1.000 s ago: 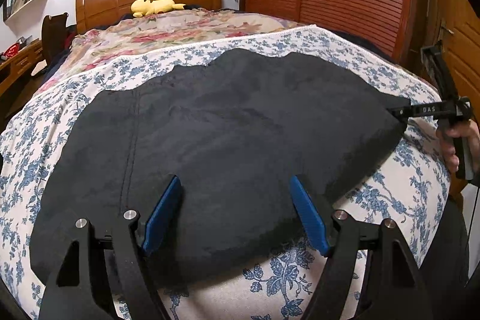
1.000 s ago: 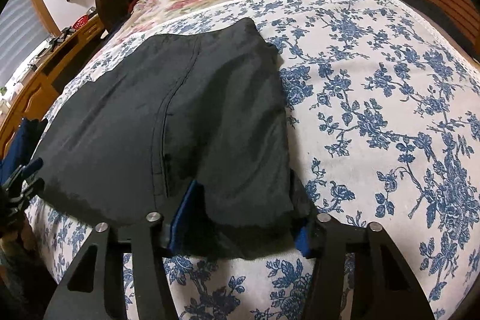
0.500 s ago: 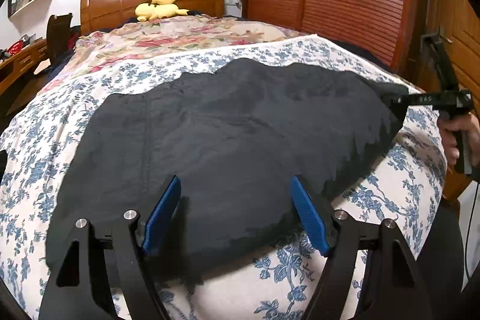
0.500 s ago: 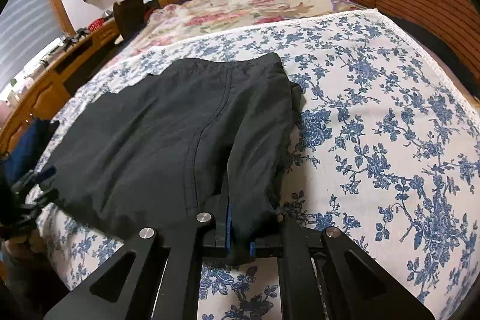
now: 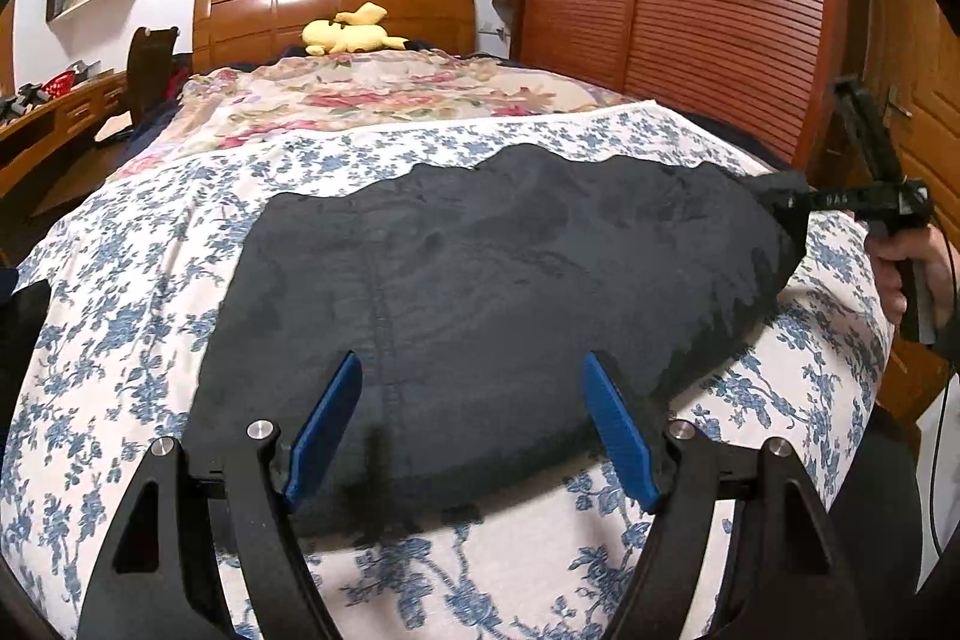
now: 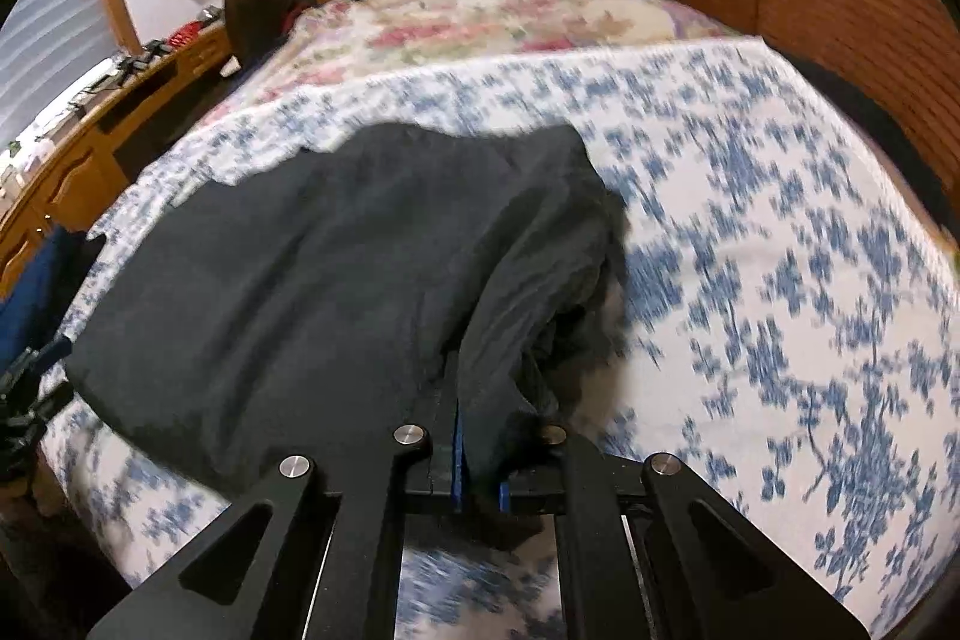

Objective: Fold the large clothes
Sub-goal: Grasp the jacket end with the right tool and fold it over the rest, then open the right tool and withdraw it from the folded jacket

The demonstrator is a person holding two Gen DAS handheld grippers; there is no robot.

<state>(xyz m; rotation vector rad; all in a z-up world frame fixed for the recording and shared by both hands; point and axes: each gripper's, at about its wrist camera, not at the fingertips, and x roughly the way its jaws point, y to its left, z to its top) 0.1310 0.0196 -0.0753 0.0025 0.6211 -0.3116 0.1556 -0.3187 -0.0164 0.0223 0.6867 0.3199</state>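
Right gripper (image 6: 477,466) clamps corner of black garment (image 5: 480,292); left gripper (image 5: 471,430) gapes, empty. One-sided lift risks bunching, skewing fold on floral bedspread (image 5: 120,316).

Black garment (image 5: 480,280) on bed (image 5: 150,340), tool (image 5: 474,418) apart

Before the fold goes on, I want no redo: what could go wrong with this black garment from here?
The right gripper pinches only a bunched corner of the black garment; it may slip out as it lifts. The left gripper hangs open over the near edge, gripping nothing, so a one-sided pull could drag the garment askew across the floral sheet.
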